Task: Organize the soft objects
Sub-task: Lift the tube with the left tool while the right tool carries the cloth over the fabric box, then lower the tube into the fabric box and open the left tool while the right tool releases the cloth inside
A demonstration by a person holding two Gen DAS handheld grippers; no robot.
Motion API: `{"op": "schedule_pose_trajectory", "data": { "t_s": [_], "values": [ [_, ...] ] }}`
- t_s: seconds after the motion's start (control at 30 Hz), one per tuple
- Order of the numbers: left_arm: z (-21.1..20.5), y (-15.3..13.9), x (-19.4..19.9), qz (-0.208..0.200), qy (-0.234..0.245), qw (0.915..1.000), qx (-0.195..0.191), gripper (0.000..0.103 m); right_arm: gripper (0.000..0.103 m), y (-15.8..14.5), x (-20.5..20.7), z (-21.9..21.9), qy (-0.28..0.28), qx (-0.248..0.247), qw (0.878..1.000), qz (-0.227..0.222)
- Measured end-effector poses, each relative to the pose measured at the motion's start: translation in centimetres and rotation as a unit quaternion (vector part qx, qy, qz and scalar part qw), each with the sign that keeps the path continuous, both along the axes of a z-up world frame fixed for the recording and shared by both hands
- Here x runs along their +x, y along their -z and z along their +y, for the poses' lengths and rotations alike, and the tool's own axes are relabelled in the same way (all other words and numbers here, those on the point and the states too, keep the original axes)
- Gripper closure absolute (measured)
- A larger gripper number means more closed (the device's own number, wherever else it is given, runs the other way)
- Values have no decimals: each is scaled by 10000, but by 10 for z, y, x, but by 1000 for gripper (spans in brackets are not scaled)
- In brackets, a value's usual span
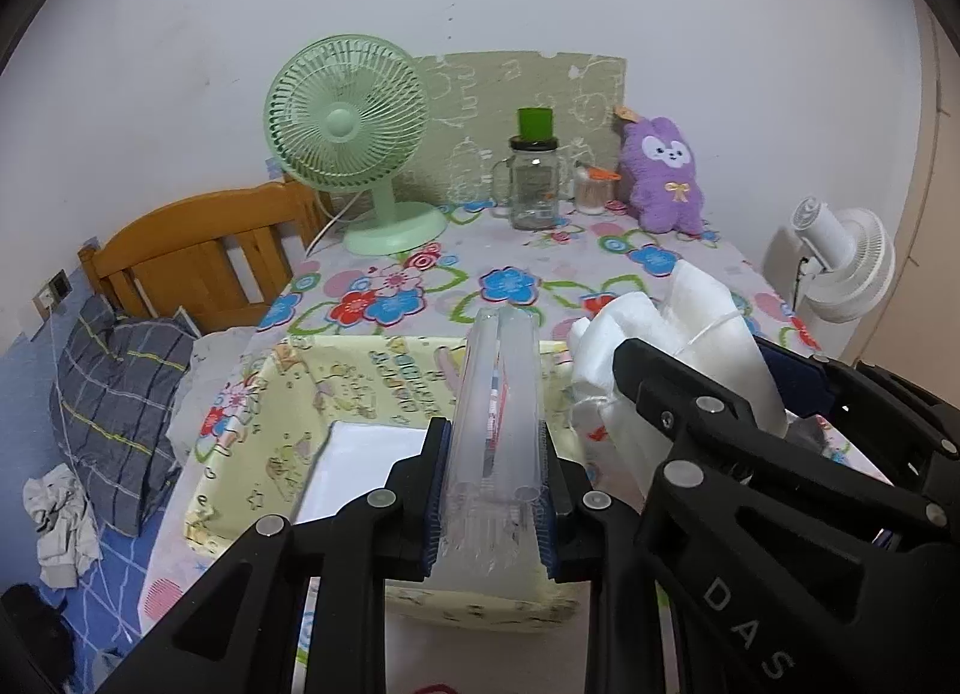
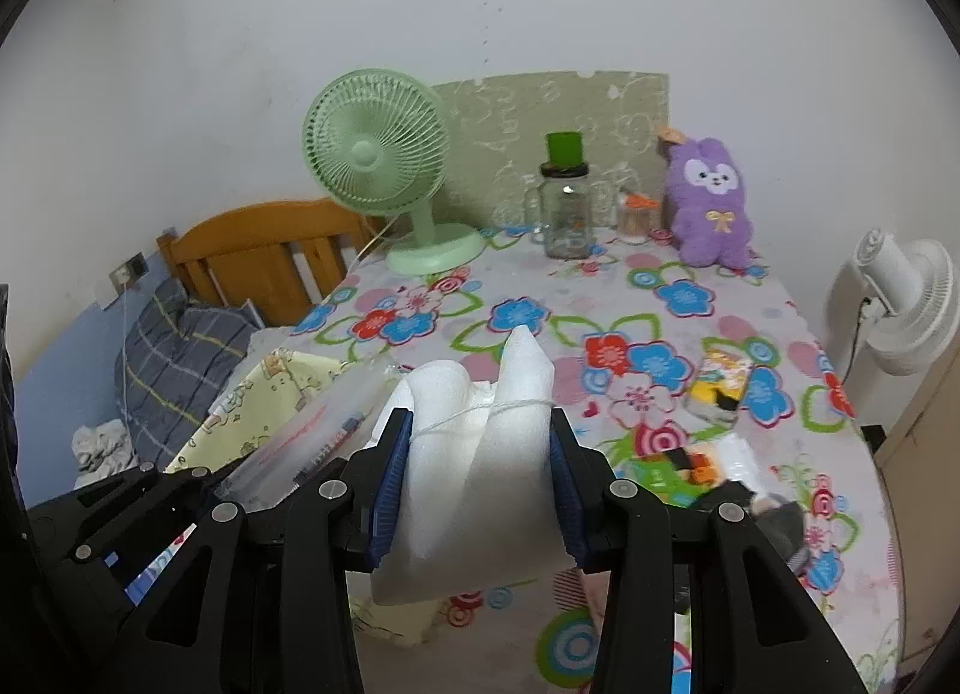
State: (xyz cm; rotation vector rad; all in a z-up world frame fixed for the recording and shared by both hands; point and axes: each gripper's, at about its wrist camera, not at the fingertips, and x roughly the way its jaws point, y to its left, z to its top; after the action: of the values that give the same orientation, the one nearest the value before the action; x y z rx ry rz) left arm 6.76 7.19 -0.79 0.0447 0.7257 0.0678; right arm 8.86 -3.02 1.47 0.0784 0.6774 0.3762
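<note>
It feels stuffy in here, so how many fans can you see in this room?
2. A green desk fan stands at the back left of the flowered table, beside the wooden headboard. A white fan stands off the table's right edge. Others may be out of view.

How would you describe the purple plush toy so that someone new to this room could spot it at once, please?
Start at the table with the flowered cloth and look to its far edge by the wall, where a green fan stands. To the fan's right come a glass jar, then the purple plush toy. It alone is furry, with a white face and a gold bow.
</note>
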Motion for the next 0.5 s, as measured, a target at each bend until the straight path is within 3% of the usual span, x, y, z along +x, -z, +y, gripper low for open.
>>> {"op": "schedule_pose_trajectory", "data": {
  "t_s": [0.5],
  "values": [
    [51, 28, 21, 371, -286, 9989, 62, 77, 56, 32, 29, 57, -353, -11, 9985, 410]
  ]
}}
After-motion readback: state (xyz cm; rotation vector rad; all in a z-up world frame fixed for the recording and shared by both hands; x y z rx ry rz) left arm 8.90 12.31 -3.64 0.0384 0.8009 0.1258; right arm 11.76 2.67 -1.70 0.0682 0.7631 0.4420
